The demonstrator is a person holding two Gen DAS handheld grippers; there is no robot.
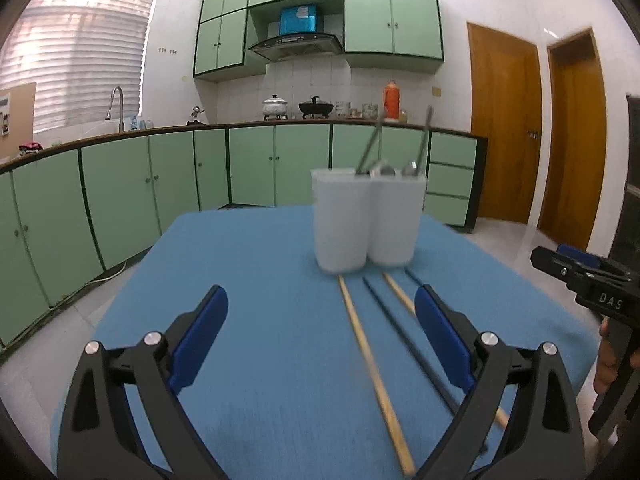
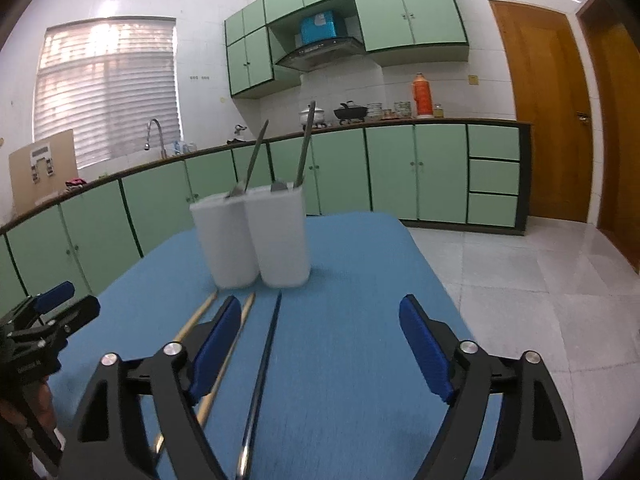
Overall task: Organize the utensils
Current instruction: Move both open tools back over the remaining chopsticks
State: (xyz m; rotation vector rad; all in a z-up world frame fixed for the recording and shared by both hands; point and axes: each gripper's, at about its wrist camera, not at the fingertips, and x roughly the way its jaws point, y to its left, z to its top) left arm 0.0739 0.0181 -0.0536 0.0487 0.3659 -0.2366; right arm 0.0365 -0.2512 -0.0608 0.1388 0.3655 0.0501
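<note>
Two white utensil holders [image 1: 366, 220] stand side by side on the blue table [image 1: 248, 280], with metal utensils [image 1: 420, 144] sticking out of them. They also show in the right wrist view [image 2: 256, 240]. Wooden chopsticks [image 1: 372, 368] and dark chopsticks [image 1: 400, 332] lie on the table in front of the holders. In the right wrist view the wooden chopsticks [image 2: 236, 336] and a dark chopstick [image 2: 264, 360] lie between the grippers. My left gripper [image 1: 320, 340] is open and empty above them. My right gripper [image 2: 316, 352] is open and empty, also visible in the left wrist view [image 1: 580, 276].
Green kitchen cabinets [image 1: 160, 184] run along the far wall, with a sink tap [image 1: 116, 108], pots [image 1: 276, 106] and an orange flask [image 1: 391, 100] on the counter. Wooden doors [image 1: 504, 120] are at right. Tiled floor [image 2: 520, 272] lies to the table's right.
</note>
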